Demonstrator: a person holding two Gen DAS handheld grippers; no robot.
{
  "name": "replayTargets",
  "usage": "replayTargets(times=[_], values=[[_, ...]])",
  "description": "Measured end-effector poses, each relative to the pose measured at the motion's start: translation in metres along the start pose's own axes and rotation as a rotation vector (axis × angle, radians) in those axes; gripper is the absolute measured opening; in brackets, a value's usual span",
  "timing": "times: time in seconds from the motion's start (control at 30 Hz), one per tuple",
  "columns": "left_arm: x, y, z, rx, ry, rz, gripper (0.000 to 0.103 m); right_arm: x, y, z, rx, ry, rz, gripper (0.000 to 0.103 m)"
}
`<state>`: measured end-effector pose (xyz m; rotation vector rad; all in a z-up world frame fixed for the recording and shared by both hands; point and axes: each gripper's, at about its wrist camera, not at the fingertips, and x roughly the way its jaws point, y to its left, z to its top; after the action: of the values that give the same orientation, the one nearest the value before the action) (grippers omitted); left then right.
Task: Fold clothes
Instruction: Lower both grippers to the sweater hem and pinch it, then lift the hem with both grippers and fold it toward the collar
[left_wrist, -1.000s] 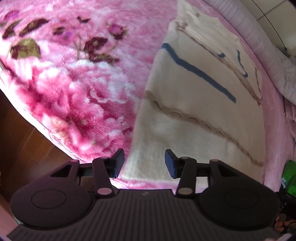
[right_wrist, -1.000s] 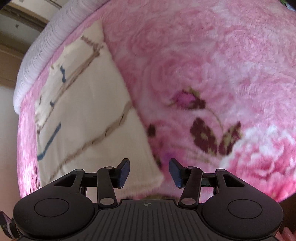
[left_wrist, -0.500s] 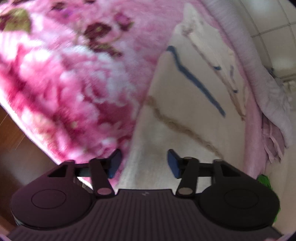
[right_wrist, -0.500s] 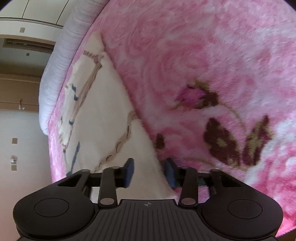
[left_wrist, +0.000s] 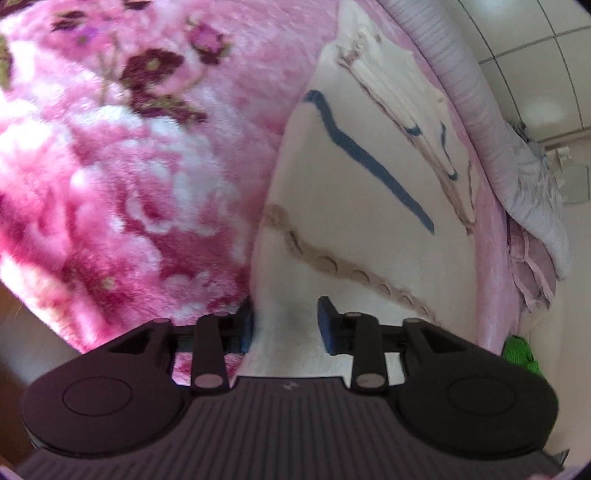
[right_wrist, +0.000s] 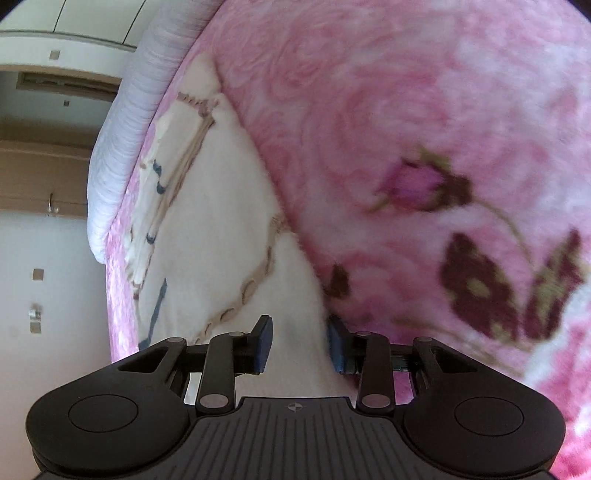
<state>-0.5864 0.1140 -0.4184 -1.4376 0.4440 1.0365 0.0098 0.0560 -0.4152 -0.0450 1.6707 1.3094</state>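
A cream fleece garment with a blue stripe and a beige chain pattern lies flat on a pink floral blanket. My left gripper is at the garment's near left corner. Its jaws stand partly closed around the hem, and cloth also shows beyond the right finger. In the right wrist view the same garment narrows towards my right gripper. That gripper is shut on the near right corner, with cloth filling the gap between its blue pads. The cloth under both gripper bodies is hidden.
A pale lilac rolled quilt lies along the garment's far side, also seen as the quilt in the right view. The blanket drops off the bed edge at near left. Something green sits low at the right. Tiled wall stands behind.
Both grippers came down and forward onto the garment's near corners. The right jaws narrowed onto the cloth half a second ago and held. The left jaws have narrowed since.
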Motion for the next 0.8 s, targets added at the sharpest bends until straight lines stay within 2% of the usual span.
replayTargets(times=[0.03,0.1,0.27,0.33,0.37,0.4,0.53,0.8], values=[[-0.001,0.002,-0.002,0.002,0.000,0.000,0.019,0.001,0.002,0.000,-0.016,0.004,-0.006,0.036],[-0.001,0.006,-0.004,-0.019,-0.006,-0.013,0.014,0.000,0.003,-0.003,-0.041,0.008,-0.011,0.032],[0.000,0.016,-0.008,-0.075,-0.022,-0.048,0.014,-0.002,-0.003,-0.006,-0.023,0.003,-0.001,0.029],[0.003,0.014,-0.006,-0.074,-0.017,-0.052,0.011,0.002,0.000,-0.004,-0.037,0.003,-0.011,0.023],[0.003,0.013,-0.005,-0.067,-0.014,-0.048,0.007,0.004,0.002,-0.002,-0.054,0.012,-0.033,0.010],[0.004,0.012,-0.005,-0.059,-0.010,-0.044,0.007,0.004,0.005,-0.001,-0.075,0.021,-0.056,0.009],[-0.010,0.008,-0.010,-0.036,-0.043,-0.032,0.005,-0.004,0.013,-0.004,-0.125,0.034,-0.091,0.006],[-0.047,0.001,-0.028,0.012,-0.086,-0.041,0.005,-0.040,0.035,-0.010,-0.178,0.038,-0.073,0.005]])
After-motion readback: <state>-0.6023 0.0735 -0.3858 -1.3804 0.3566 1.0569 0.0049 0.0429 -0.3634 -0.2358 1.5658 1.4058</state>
